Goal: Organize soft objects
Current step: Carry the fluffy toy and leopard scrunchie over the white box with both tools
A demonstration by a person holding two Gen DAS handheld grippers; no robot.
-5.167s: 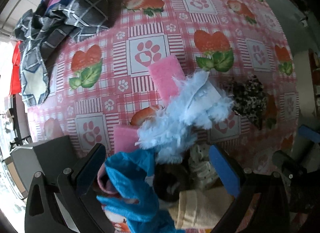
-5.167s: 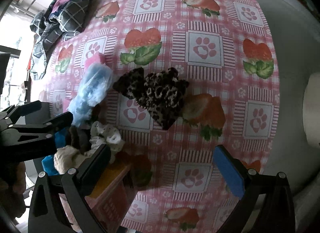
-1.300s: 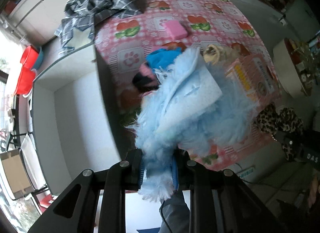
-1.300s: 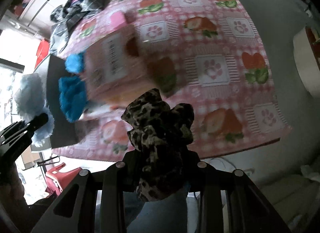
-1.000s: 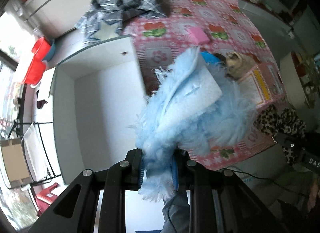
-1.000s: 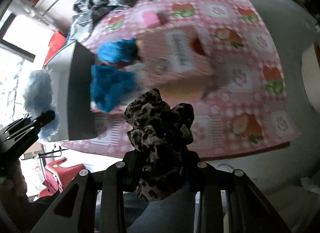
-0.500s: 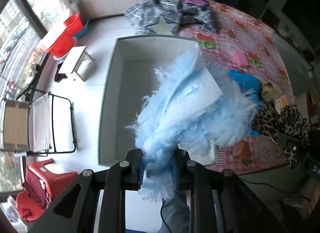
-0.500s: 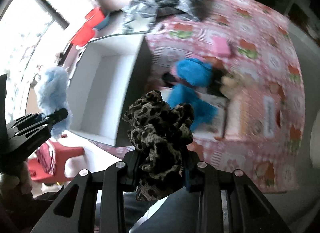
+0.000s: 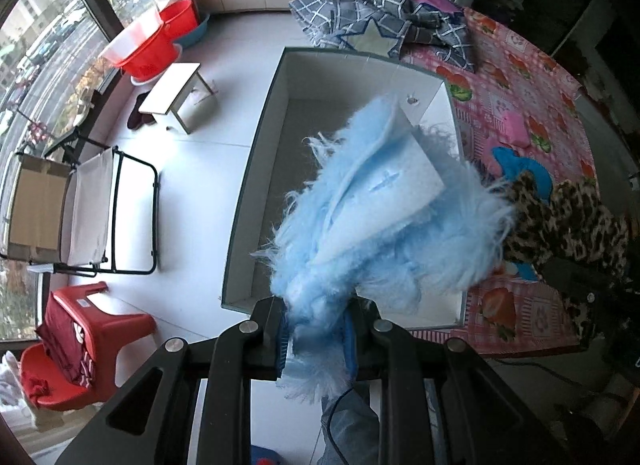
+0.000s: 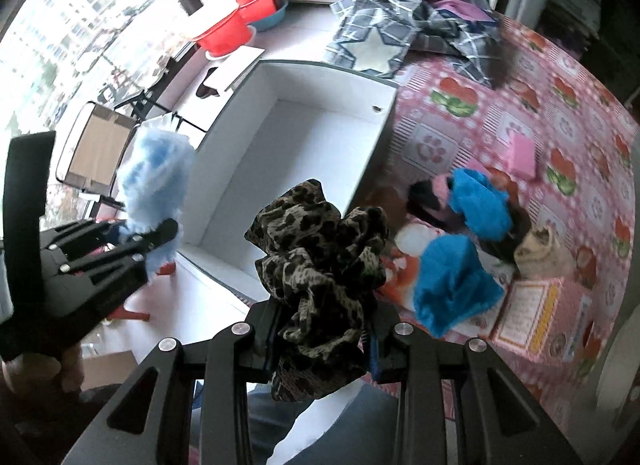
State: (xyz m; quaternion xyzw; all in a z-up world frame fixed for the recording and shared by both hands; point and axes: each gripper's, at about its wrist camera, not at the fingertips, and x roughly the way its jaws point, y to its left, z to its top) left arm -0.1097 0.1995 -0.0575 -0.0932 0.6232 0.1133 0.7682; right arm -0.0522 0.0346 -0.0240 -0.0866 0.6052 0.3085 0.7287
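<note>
A fluffy light-blue slipper (image 9: 384,217) is being squeezed tight by the left gripper (image 9: 316,339), up in the air above the white box (image 9: 256,169). A leopard-print scrunchie (image 10: 320,265) is being pinched by the right gripper (image 10: 320,339), also near the box (nothing is lying inside it). The slipper is being held only by its fuzzy edge, so it could be dropped outside the box.

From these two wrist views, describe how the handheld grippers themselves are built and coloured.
Both are matte black plastic. The left gripper has angular fingers with cut-out slots, round silver screw heads along the linkages and blue pads inside. The right gripper matches it: same slots, silver screws, blue pad edges. A thin dark cable hangs below the left one.
</note>
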